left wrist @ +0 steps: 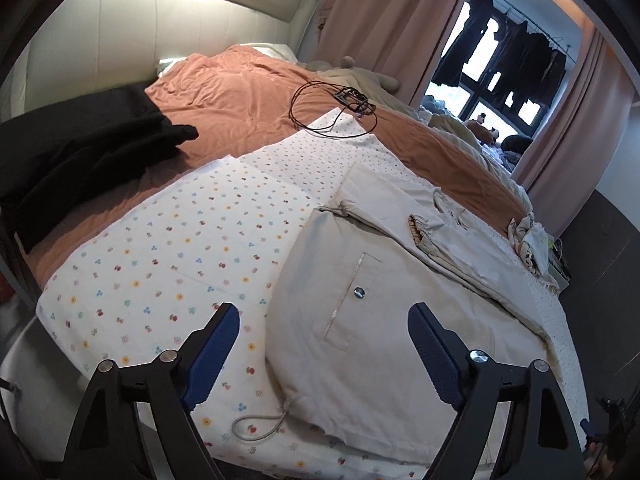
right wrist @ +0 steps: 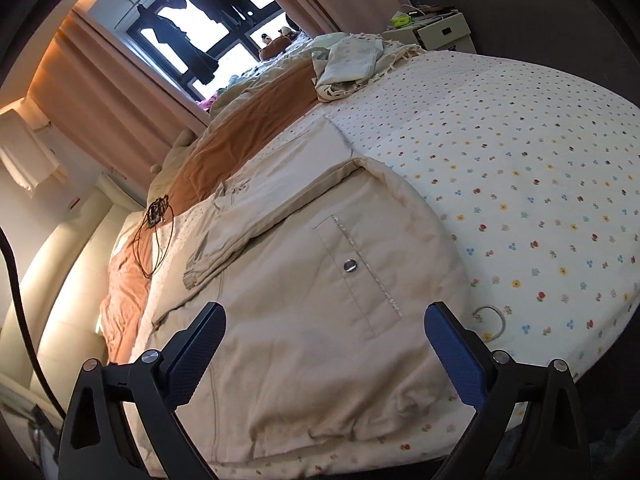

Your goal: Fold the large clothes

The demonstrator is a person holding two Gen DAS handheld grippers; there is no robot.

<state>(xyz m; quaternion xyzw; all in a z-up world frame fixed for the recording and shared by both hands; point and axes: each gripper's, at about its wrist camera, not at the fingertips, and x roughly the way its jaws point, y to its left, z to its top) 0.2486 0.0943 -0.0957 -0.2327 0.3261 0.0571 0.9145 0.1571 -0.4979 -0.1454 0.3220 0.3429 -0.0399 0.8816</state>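
A beige jacket is seen lying on the flowered sheet near the foot of the bed, already partly folded: one sleeve with a gathered cuff is laid across the body, and a pocket with a metal snap faces up. The hem drawcord trails loose onto the sheet at the near edge.

The left claw is held above the near edge of the jacket, jaws spread wide, nothing between the blue pads. The right claw is likewise held over the jacket body, jaws wide apart and empty. Whether either fingertip touches the cloth cannot be told.

Risks noted, as judgement only:
- The cloth looks thick and layered. If only the top layer is pinched, the layers beneath are likely to be left behind and the fold skewed.
- The loose drawcord could be snagged by a finger and the hem dragged out of line.
- The crossed sleeve is not pinned down; a quick lift of the body could let it slide off and undo the fold.
- The jacket lies close to the mattress edge, so a pull toward the person could bring part of it over the side.
- An uneven lift by the two claws would leave a diagonal crease.

A cable bundle and dark clothes lie well apart, further up the bed.
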